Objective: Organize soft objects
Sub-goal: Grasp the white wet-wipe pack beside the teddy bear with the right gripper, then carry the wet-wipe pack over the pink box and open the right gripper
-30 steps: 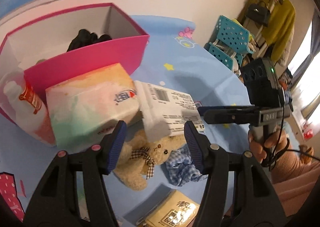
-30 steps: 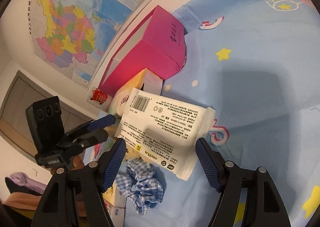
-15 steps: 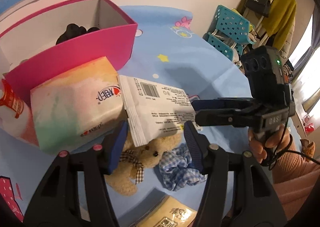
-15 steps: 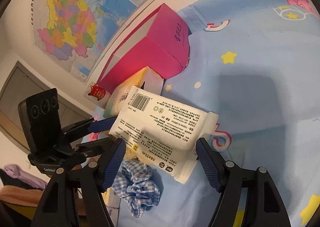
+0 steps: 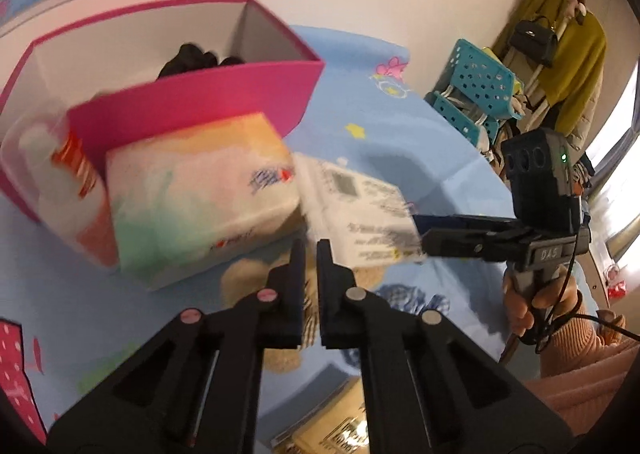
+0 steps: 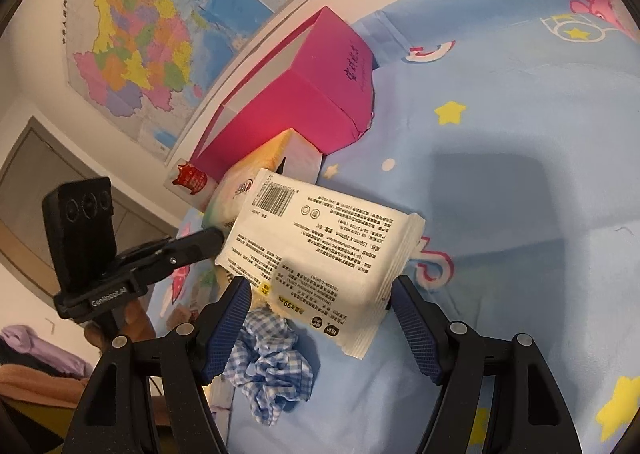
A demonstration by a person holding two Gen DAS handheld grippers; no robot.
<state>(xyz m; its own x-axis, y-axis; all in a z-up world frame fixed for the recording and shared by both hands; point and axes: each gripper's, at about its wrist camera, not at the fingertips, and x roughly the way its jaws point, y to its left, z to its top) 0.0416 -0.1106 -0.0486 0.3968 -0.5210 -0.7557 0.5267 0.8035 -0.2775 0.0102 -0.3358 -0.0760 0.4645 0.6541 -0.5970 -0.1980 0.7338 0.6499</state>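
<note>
A blue cartoon-print sheet (image 6: 520,133) covers the table. At its back stands an open pink box (image 5: 192,101) with something dark inside, and a pastel tissue pack (image 5: 196,205) leans against its front wall. The right gripper (image 6: 320,318) grasps a white wipes packet (image 6: 320,250) between its blue pads, holding it above a blue checked scrunchie (image 6: 272,370). The left gripper (image 5: 311,254) has just been closing and is clenched over the tan teddy bear (image 5: 244,278); whether it pinches the bear I cannot tell.
</note>
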